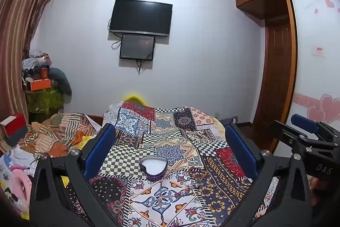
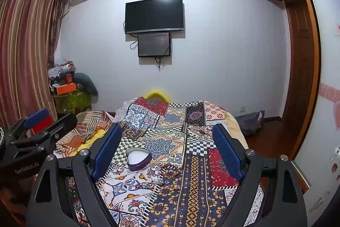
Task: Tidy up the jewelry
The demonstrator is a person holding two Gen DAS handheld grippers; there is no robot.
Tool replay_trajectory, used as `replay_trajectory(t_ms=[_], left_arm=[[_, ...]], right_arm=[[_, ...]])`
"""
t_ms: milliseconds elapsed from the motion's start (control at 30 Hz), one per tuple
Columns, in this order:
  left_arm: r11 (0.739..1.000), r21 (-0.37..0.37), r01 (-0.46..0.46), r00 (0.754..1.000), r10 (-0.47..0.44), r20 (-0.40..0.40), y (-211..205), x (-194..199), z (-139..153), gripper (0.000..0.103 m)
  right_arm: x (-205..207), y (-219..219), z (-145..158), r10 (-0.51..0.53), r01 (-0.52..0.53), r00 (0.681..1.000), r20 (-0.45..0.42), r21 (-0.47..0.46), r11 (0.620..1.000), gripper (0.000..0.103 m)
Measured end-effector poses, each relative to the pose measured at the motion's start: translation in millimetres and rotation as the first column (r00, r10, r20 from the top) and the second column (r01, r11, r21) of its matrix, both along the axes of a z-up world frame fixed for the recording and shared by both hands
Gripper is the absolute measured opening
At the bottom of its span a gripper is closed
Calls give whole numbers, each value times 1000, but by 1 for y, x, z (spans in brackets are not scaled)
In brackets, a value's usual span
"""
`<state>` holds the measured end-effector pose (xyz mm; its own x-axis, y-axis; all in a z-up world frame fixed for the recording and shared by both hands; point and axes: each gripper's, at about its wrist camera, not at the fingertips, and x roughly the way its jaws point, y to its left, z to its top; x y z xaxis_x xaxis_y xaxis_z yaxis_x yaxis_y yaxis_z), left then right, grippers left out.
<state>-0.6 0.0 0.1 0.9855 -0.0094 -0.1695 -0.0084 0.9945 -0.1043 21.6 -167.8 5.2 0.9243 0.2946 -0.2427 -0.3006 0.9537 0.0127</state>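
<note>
A purple heart-shaped box (image 1: 153,167) with a white inside lies open on the patchwork cloth (image 1: 170,201); it also shows in the right wrist view (image 2: 139,157). A beaded bracelet (image 2: 169,170) lies just right of the box, seen faintly in the left wrist view (image 1: 198,173). A thin cord piece (image 2: 144,185) and small rings (image 2: 172,187) lie nearer on the cloth. My left gripper (image 1: 170,146) is open and empty above the box. My right gripper (image 2: 167,148) is open and empty above the box and bracelet.
The cloth covers a table (image 2: 235,124) with a yellow chair back (image 2: 157,94) behind. Crumpled striped bedding (image 1: 57,133) and clutter lie left. A wardrobe (image 1: 314,56) and door stand right; a TV (image 1: 140,17) hangs on the far wall.
</note>
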Motion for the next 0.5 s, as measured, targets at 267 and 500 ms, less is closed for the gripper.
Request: replay_trajectory(t_ms=[267, 500], left_arm=[[1000, -1, 2, 1000, -2, -4, -2, -6, -1, 103], [1000, 2, -11, 1000, 11, -12, 3, 0, -7, 103]], right_arm=[[-1, 0, 1, -2, 2, 1000, 2, 1, 1000, 85], [0, 1, 1, -3, 3, 1000, -3, -3, 1000, 85]])
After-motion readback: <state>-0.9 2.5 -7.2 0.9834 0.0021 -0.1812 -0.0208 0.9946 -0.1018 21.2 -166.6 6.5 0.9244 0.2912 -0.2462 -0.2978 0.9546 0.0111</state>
